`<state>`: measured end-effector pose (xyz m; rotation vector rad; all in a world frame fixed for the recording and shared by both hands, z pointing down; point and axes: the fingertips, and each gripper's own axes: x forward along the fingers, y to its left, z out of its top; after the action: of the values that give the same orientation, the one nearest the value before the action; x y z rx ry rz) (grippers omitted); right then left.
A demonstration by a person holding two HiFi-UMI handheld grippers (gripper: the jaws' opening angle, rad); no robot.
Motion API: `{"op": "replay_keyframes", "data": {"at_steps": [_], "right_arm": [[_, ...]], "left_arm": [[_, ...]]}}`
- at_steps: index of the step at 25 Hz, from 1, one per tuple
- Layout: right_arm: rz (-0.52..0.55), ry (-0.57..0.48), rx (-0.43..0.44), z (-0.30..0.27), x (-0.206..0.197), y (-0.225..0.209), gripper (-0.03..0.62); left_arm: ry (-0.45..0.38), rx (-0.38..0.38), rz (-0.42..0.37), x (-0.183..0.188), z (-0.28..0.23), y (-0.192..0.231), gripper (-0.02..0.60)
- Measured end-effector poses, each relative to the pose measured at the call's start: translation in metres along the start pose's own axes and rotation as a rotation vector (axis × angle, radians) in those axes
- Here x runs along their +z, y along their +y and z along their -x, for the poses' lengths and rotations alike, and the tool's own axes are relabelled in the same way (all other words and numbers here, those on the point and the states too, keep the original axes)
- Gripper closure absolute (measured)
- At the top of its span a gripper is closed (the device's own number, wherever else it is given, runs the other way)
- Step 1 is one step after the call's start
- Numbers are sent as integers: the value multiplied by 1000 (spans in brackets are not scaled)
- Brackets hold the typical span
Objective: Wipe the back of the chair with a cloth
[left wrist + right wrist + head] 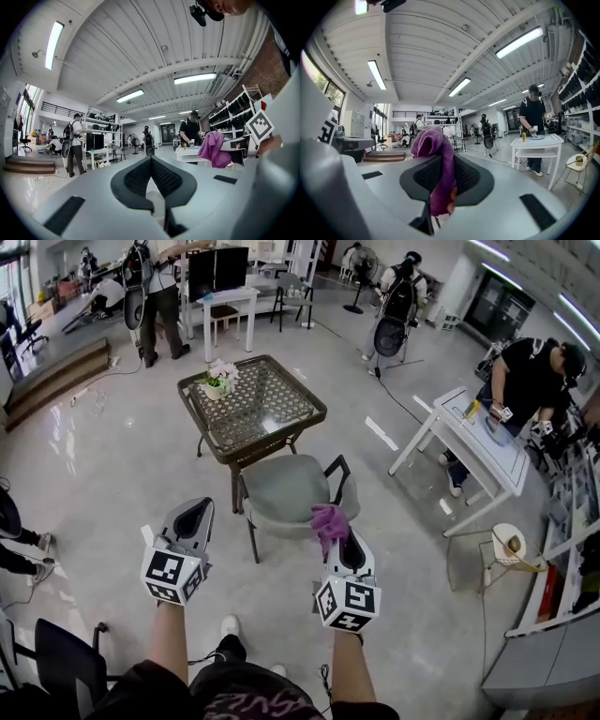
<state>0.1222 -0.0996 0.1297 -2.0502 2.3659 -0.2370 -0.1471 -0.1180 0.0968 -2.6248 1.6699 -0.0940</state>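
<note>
- The right gripper [339, 540] pinches the purple cloth [329, 520] between its fingers [472, 180]
- The chair back [281, 493] lies just ahead and to its left, running crosswise, nearer this hand
- The left gripper [195, 519] has its fingers pressed together on nothing, just off the chair's left side

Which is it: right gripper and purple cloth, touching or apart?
Touching. The right gripper view shows the right gripper clamped on the purple cloth, which bunches above its jaws.

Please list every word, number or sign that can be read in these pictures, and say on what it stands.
No text can be read.
The marker cubes: only black-and-white square patterns, no letters.
The shirt print, bottom of the head view: purple lettering, cut off and too blurred to read.
</note>
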Motion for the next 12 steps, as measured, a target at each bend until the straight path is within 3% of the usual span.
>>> {"op": "replay_keyframes", "data": {"at_steps": [12], "right_arm": [[30, -24, 36, 13, 21, 16, 517]], "left_arm": [[3, 4, 1, 16, 23, 3, 572]]}}
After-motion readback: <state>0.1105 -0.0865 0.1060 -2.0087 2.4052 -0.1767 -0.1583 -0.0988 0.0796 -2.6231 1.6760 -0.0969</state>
